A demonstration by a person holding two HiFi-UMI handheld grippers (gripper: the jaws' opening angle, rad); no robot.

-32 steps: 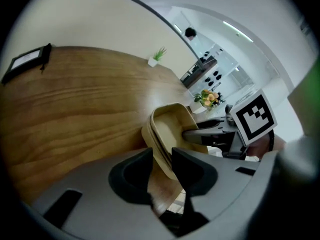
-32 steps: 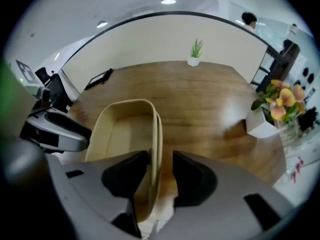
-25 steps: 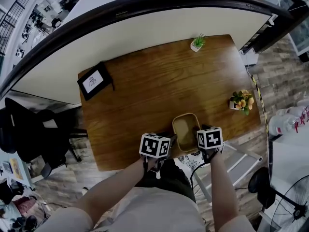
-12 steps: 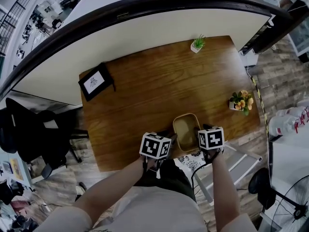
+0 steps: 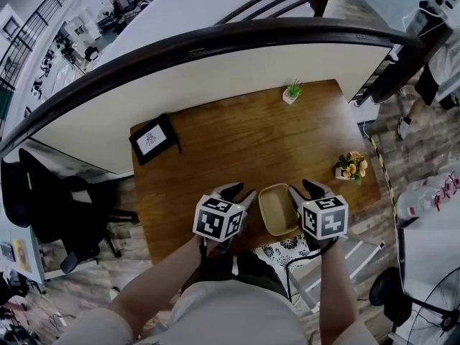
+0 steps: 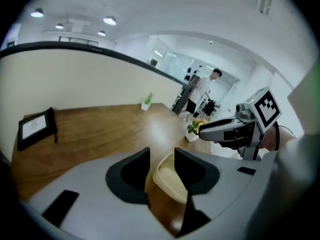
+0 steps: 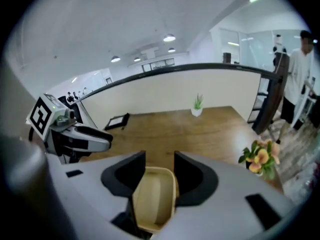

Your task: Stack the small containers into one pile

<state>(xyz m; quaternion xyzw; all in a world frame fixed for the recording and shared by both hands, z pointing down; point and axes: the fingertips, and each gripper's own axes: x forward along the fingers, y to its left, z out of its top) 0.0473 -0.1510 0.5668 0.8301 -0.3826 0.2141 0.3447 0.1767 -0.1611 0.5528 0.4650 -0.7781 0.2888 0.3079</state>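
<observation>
A tan open-topped container [image 5: 279,208] hangs over the front edge of the wooden table [image 5: 237,142], held between my two grippers. My left gripper [image 5: 233,192] is shut on its left wall; in the left gripper view the rim of the container [image 6: 167,181] runs tilted between the dark jaws of that gripper [image 6: 161,156]. My right gripper [image 5: 310,190] is shut on the right wall. In the right gripper view the container [image 7: 152,199] fills the gap of that gripper [image 7: 159,161], its inside bare. Each gripper view shows the other gripper across the container.
A black framed card [image 5: 152,139] lies at the table's back left. A small green plant [image 5: 291,92] stands at the back edge, a pot of orange flowers [image 5: 350,166] at the right edge. A curved partition [image 5: 215,63] runs behind; a dark chair [image 5: 43,207] stands left.
Both grippers have come up towards the camera with the tan container between them, and their marker cubes look bigger. The head view has shifted, so the table sits lower in the picture.
</observation>
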